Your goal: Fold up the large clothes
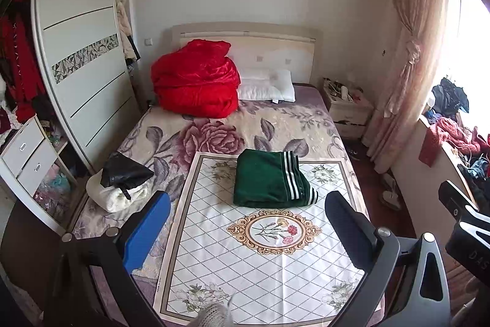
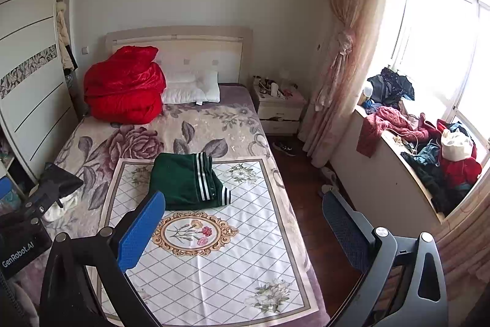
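Observation:
A dark green garment with white stripes (image 1: 271, 180) (image 2: 188, 180) lies folded on a white diamond-patterned cloth (image 1: 263, 259) (image 2: 214, 265) spread over the near half of the bed. My left gripper (image 1: 248, 222) hovers open above the cloth, short of the garment, with nothing between its blue pads. My right gripper (image 2: 242, 222) is open too, held over the bed's right edge, with its left finger near the garment's front corner. The right gripper's body shows at the right edge of the left wrist view (image 1: 465, 222); the left one's body shows at the left edge of the right wrist view (image 2: 27, 222).
A black item on a cream folded piece (image 1: 122, 183) (image 2: 58, 189) sits at the bed's left edge. A red quilt (image 1: 196, 81) (image 2: 124, 86) and a pillow (image 1: 269, 88) lie at the headboard. Wardrobe on the left, nightstand (image 2: 278, 109) and clothes-heaped windowsill (image 2: 428, 149) on the right.

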`<state>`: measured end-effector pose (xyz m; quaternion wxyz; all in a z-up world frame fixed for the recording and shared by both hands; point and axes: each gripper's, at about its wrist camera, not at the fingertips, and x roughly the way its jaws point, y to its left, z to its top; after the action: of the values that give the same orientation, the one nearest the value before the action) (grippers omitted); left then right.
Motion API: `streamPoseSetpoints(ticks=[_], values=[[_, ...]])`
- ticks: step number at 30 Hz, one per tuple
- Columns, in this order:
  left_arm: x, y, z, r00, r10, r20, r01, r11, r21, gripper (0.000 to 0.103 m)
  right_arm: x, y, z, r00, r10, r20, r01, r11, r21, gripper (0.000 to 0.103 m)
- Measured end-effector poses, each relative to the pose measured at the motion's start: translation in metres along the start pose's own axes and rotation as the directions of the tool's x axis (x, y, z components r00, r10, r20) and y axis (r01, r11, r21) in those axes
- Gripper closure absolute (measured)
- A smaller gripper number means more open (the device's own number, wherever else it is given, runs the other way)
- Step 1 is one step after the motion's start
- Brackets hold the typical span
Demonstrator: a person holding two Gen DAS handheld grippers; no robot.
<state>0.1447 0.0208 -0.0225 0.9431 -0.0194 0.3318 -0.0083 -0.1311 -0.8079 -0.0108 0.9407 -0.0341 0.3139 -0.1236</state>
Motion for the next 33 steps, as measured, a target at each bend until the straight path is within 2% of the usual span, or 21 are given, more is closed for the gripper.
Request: streamPoseSetpoints(ticks=[11,16,22,33], values=[[-0.008,0.002,-0.004,1.0,0.018,0.006,-0.019,1.0,0.015,0.0,-0.003,-0.007,-0.001,0.999,0.049,0.004,-0.049,0.999,-0.007,0.0],[-0.014,0.003,-0.006,0.999,0.029,0.025,-0.029,0.999,0.032,0.0,-0.003,-0.008,0.001,0.998,0.056,0.01,-0.056,0.998,-0.004,0.0],[-0.013,0.007,-0.008,1.0,0.03,0.003,-0.03,0.999,0.018,0.0,-0.004,-0.006,0.004,0.998,0.066,0.007,-0.066,0.998,-0.005,0.0],[-0.016,0.004,-0.008,1.0,0.028,0.008,-0.028,0.999,0.026,0.0,-0.001,-0.008,0.008,0.998,0.067,0.011,-0.067,0.998,-0.006,0.0]])
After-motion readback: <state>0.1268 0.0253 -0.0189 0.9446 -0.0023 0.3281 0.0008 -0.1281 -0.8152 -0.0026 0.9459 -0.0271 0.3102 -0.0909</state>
